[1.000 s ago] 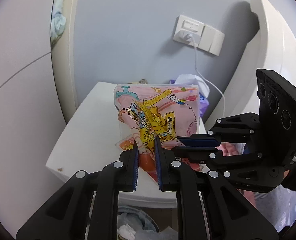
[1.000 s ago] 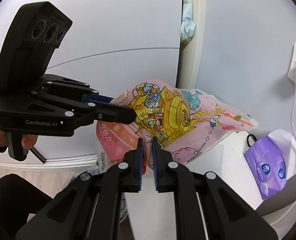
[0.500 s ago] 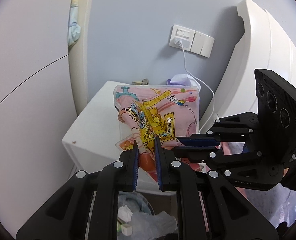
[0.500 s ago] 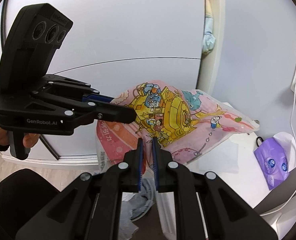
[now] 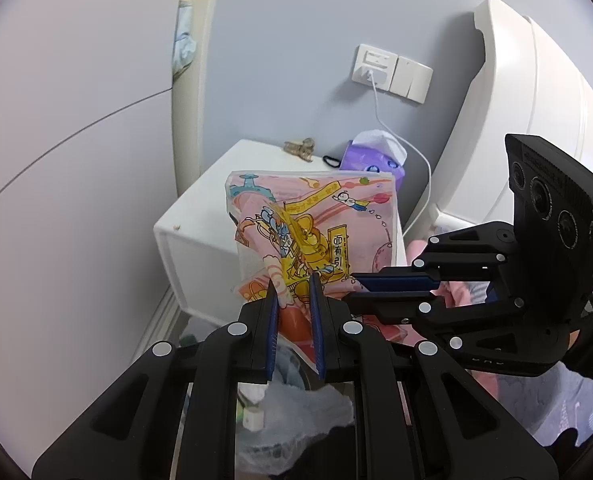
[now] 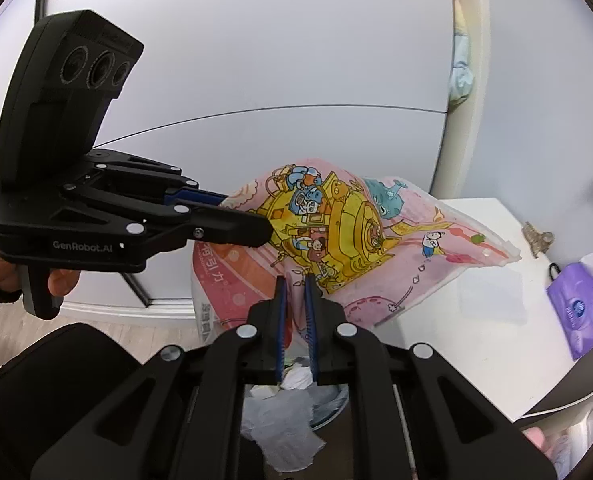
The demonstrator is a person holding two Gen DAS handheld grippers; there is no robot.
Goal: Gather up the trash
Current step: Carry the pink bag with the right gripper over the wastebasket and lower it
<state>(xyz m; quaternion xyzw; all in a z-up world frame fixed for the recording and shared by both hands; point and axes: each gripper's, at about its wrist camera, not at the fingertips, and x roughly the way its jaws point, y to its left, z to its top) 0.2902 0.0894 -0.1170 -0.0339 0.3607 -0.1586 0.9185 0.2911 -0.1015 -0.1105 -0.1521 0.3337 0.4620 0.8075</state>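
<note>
A pink plastic bag with yellow cartoon print hangs in the air in front of the white nightstand. My left gripper is shut on its lower edge. From the right, my right gripper clamps the same bag. In the right wrist view the bag spreads wide, my right gripper is shut on a fold of it, and the left gripper bites its left side. Below the bag sits a trash bin with a clear liner and crumpled paper.
On the nightstand lie a purple tissue pack, a hair clip and a black loop. A white cable runs from the wall socket. A white headboard stands at the right, wardrobe doors at the left.
Both grippers have carried the bag back from over the nightstand. The nightstand has receded, and the bin with its liner has come into view beneath the bag.
</note>
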